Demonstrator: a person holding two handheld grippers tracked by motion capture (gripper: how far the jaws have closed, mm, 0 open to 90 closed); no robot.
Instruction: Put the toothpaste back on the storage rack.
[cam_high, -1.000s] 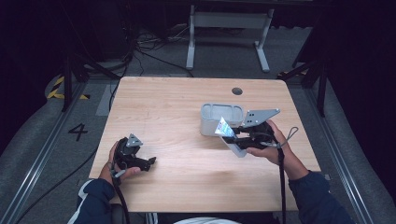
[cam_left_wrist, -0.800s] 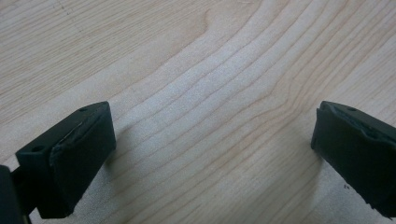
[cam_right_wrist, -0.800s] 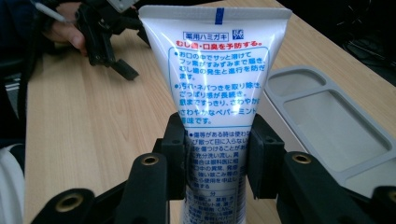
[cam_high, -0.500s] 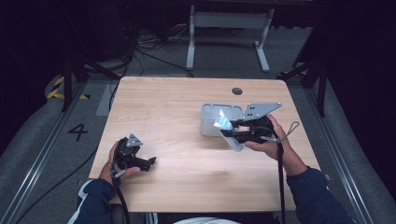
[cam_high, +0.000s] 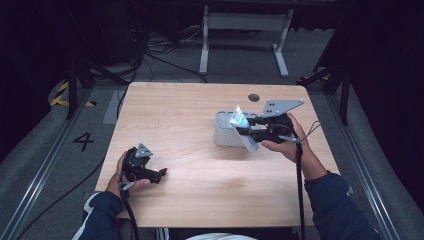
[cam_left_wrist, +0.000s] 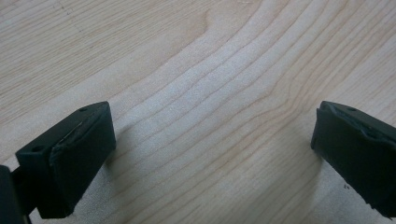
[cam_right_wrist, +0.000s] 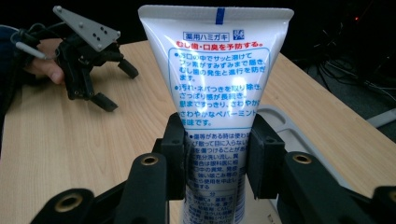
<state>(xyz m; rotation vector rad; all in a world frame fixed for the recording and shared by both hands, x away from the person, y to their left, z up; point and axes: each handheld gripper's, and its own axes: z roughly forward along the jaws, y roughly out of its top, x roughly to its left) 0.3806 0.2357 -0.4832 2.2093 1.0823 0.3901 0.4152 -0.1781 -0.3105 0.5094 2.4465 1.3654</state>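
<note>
toothpaste tube pinched mid-body in right gripper over grey tray, crimped end up; left gripper spread, idle on table; soft, likely to slip or tilt.

We see the worktop lit bright from above, with dark all around. Close up, the wood looks soft and blurry, with gentle shadows.

Overhead forward-down view; two close jaw-level views; shared wooden table.
</note>
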